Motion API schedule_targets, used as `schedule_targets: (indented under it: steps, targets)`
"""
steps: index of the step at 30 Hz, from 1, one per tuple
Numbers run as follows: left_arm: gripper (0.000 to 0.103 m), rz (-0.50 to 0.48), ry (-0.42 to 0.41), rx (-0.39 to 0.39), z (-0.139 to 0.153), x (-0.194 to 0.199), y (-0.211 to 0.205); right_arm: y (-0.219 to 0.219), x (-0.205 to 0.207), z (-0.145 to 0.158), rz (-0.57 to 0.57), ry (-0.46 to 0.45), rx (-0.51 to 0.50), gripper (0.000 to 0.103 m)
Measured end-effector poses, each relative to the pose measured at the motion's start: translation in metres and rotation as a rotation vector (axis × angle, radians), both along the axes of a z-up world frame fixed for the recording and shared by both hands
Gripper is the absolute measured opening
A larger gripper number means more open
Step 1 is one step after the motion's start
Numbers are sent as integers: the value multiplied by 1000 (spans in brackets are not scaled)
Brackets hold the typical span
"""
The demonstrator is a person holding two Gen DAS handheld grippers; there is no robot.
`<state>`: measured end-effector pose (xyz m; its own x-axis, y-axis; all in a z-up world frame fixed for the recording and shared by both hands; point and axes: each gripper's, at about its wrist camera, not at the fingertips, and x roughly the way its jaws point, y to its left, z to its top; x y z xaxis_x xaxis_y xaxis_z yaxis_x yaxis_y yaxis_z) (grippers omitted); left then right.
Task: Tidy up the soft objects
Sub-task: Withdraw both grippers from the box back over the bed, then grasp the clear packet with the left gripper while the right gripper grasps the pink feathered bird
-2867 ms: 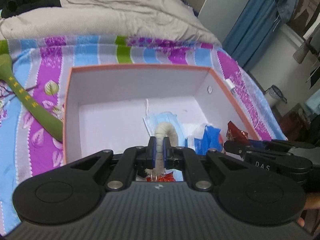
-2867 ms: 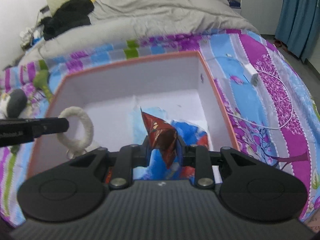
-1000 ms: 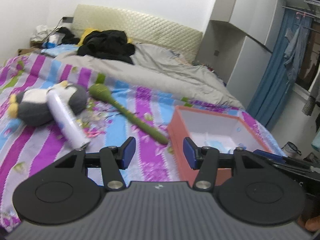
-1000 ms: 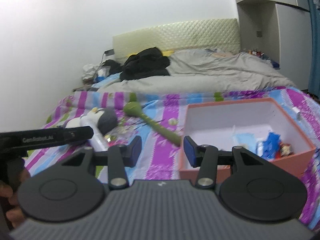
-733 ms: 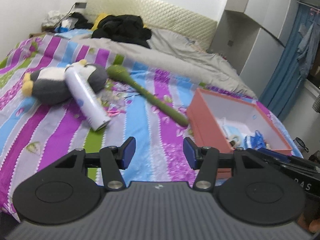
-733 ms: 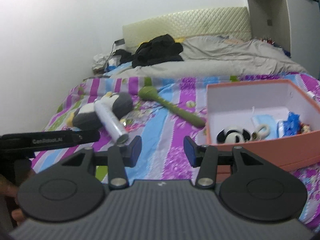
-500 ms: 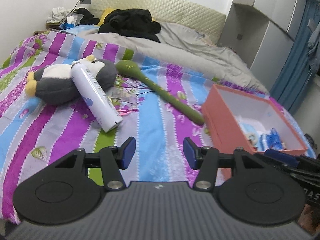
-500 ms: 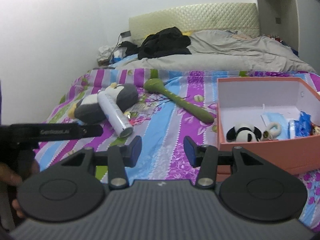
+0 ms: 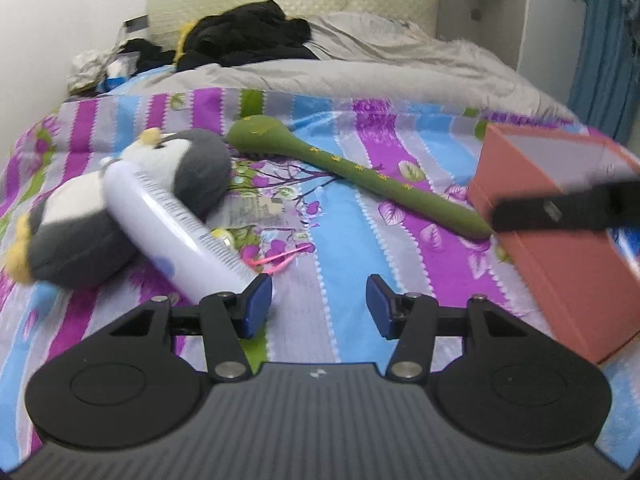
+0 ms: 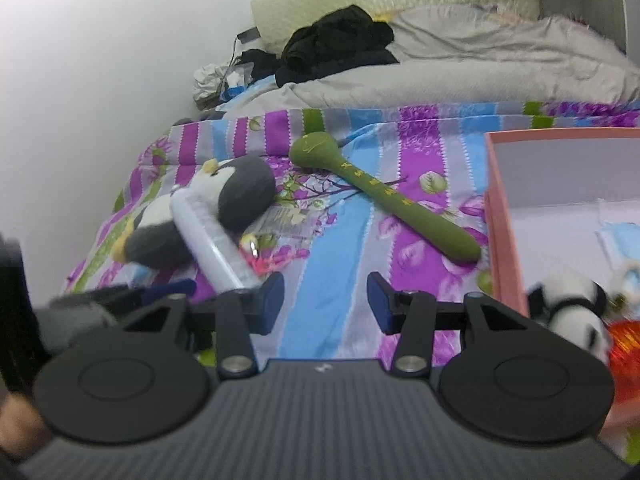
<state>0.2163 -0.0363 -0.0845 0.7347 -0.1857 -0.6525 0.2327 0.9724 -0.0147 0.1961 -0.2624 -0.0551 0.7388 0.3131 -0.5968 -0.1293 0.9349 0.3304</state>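
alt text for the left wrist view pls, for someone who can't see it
The open, empty left gripper hovers over a striped purple and blue bedsheet. Ahead on the left lie a grey penguin plush with a white spray bottle across it, a long green plush stick in the middle, and an orange box at right.

Grey-white penguin plush point(image 9: 120, 216) lying on bedspread, white bottle point(image 9: 176, 232) across it; pink box point(image 10: 504, 216) holds panda plush point(image 10: 572, 304).

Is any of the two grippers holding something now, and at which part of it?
Nothing is held. The left gripper and the right gripper are both open, with only the bedsheet showing between their fingers.
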Motion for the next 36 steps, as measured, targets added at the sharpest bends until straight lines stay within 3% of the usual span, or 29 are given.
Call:
schedule_targets:
  steps: [10,18,23,27,31,36]
  targets:
    - [55,-69,-23,156,-52,84,-27,19,118,-50,-3,148,171,49]
    - [49,-28,14,112,-74,129,-20,19,166,-102,-33,264,257,47]
    - [49,-9,39,36,-58,143,0,14,166,-119,8,252,258,46]
    - [49,-29,88,-30,-29,165,18,26,164,-121,147,185,219,46]
    - [49,-109,198,-12,-16,205,21,45,165,-121,278,128,153,46]
    - [49,-127,315,29,-31,247,24,65,164,-119,409,46,97,46]
